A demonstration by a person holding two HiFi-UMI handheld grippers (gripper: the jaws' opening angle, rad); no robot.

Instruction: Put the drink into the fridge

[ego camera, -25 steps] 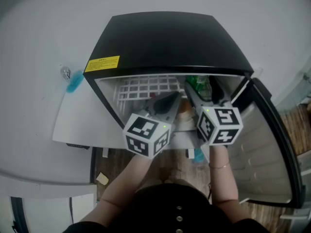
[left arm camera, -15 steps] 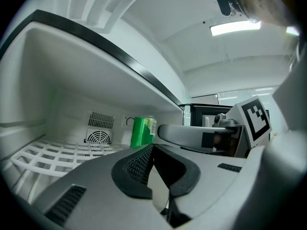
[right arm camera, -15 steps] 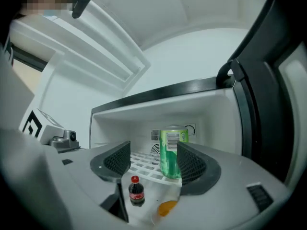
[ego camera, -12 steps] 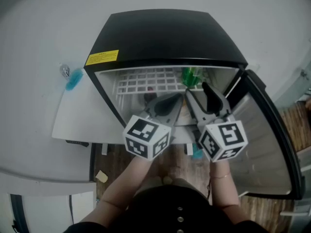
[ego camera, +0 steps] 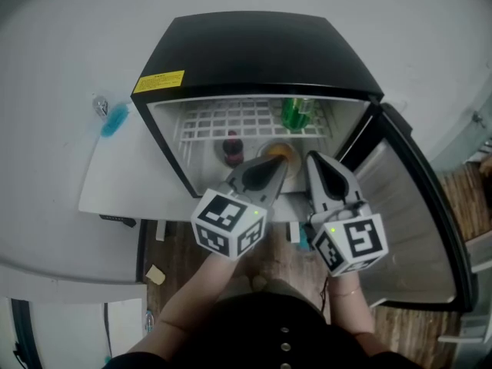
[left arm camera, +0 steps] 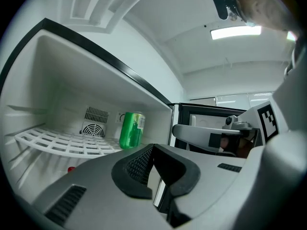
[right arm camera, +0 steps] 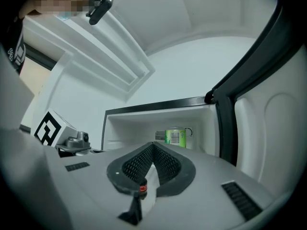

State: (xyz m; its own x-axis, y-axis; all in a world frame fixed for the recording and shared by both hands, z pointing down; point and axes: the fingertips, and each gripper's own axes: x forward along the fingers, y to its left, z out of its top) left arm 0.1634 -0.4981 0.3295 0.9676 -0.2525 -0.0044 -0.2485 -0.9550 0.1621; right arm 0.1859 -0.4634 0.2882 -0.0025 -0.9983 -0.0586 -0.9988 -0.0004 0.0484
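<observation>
I am looking down at the fridge, and its door is standing wide open to my right. I am judging the main step as done: the green can, which I take to be the drink, is standing upright on the wire shelf near the back right corner, apart from both of my tools. I am holding the left gripper and the right gripper side by side just outside the fridge's mouth, both pointing in. The left one's fingers are pressing together on nothing. The right one's fingers have just been closing and are now meeting with nothing between them. As far as I can tell, only shutting the door is remaining, and my right tool is sitting nearest to it.

Counting downward in size, I am seeing:
- one fridge with one door
- one wire shelf
- two grippers, each carrying its marker cube
- one green can, also showing beyond my fingertips in the left gripper view and the right gripper view
- one dark bottle with a red cap on the level below the shelf
- one orange-topped round thing just beside that bottle, which I am not able to identify
- one small blue thing lying outside, left of the fridge
</observation>
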